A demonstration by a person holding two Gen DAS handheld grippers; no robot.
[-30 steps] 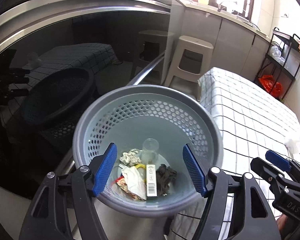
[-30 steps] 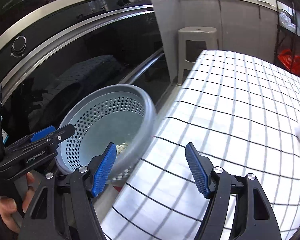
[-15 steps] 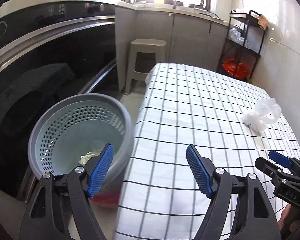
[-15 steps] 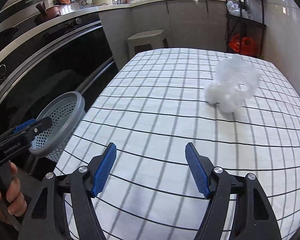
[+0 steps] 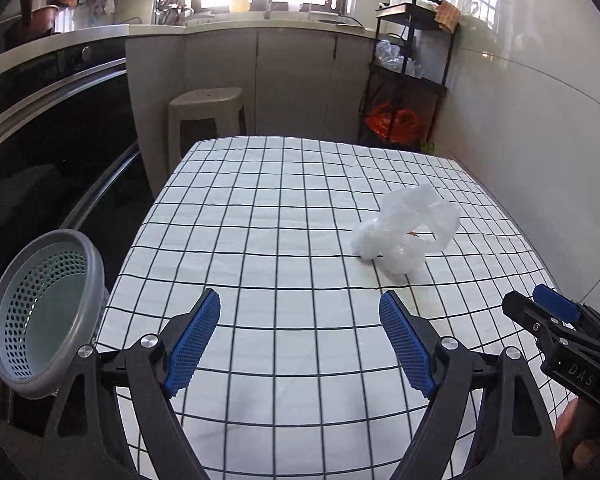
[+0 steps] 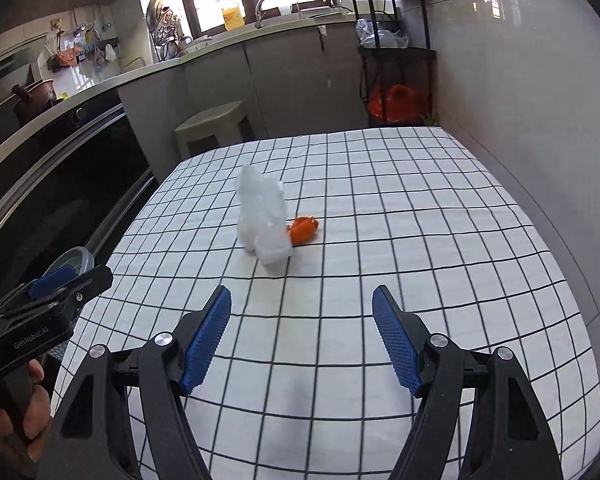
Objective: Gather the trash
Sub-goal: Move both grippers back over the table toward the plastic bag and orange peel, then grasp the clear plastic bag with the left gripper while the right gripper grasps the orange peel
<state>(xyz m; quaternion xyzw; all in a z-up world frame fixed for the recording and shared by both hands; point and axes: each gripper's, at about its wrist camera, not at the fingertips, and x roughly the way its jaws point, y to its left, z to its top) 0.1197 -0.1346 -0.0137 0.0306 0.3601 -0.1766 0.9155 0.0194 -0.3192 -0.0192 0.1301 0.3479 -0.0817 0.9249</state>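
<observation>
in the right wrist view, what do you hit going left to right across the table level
left gripper held at the table's left edge → crumpled clear plastic bag → orange scrap just right of the bag → bare checked tablecloth out to the wall

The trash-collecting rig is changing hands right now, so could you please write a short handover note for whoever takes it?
Left gripper: nothing between its fingers, jaws opening, above the near part of the checked table.
Right gripper: open, holding nothing, also above the table.
Trash on the table: a crumpled clear plastic bag and a small orange scrap right beside it; whether they touch is unclear.
Grey perforated basket: past the table's left edge; its contents are not visible from here.
Done: nothing in hand.
Left: pick up the bag and the orange scrap and drop them in the basket.
</observation>
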